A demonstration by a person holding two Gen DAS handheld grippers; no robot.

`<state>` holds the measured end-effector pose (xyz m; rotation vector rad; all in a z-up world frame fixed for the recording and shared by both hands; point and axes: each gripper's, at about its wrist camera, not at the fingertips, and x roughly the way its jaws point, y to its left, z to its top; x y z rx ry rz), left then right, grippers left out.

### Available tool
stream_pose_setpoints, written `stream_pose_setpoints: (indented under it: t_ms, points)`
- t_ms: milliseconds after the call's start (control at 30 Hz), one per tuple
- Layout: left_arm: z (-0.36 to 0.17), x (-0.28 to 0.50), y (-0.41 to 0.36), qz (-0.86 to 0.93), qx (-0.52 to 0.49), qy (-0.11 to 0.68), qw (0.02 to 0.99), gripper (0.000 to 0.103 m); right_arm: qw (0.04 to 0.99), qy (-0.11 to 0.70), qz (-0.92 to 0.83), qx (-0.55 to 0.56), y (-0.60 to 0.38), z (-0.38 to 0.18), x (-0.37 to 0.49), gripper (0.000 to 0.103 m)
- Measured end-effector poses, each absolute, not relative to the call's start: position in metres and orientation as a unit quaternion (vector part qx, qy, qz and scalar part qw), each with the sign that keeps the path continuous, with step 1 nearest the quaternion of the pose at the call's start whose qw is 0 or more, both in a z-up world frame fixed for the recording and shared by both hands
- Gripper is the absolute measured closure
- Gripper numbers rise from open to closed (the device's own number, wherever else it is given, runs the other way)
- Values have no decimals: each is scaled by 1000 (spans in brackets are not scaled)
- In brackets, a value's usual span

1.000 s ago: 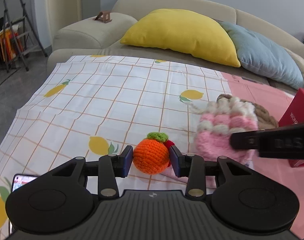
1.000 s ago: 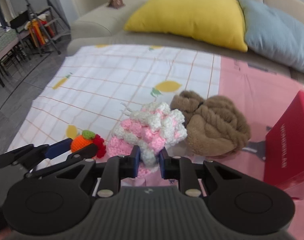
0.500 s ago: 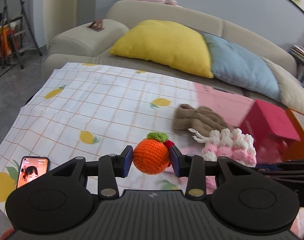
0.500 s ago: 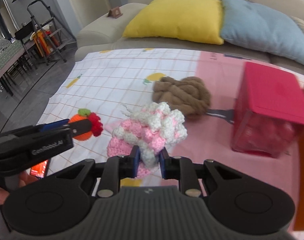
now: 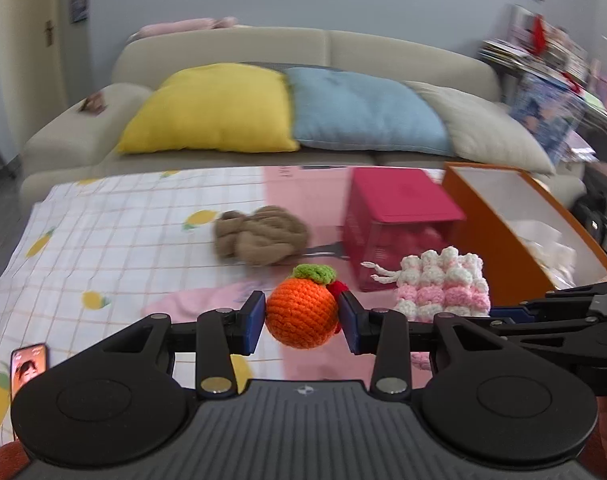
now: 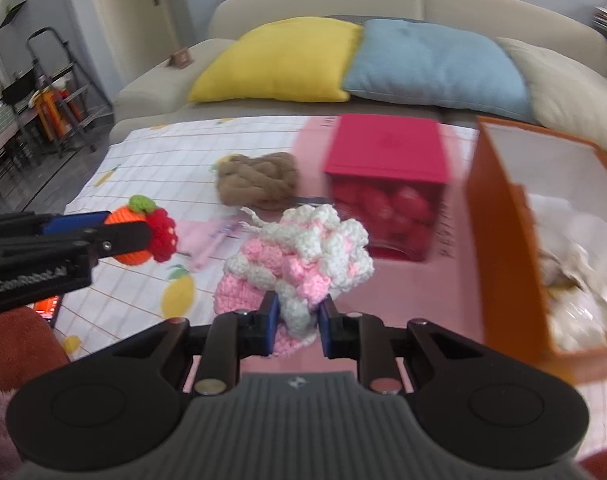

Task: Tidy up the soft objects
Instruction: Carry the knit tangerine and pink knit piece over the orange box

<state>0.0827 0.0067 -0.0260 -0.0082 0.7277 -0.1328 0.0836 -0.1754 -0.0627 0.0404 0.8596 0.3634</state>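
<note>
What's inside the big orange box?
The orange box is open on top. Inside lies something crumpled and whitish, like paper or cloth. Its near wall hides the bottom, so anything lying underneath cannot be seen.

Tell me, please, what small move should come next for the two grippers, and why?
Probably carry both toward the open orange box and release there. The left gripper is shut on the crocheted orange, the right gripper on the pink-and-white knitted piece; both hang above the cloth, and the box stands open on the right, white stuff already inside.
</note>
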Motion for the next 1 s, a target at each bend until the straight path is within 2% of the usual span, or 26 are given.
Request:
stream_pose_setpoints:
  t_ms: [500, 1000]
  points:
    - [4, 82, -106, -195, 37, 340, 919, 58, 916, 377, 69, 119, -302, -44, 48, 84]
    - [12, 153, -214, -284, 109, 323, 896, 58, 940, 336, 13, 56, -402, -23, 87, 83]
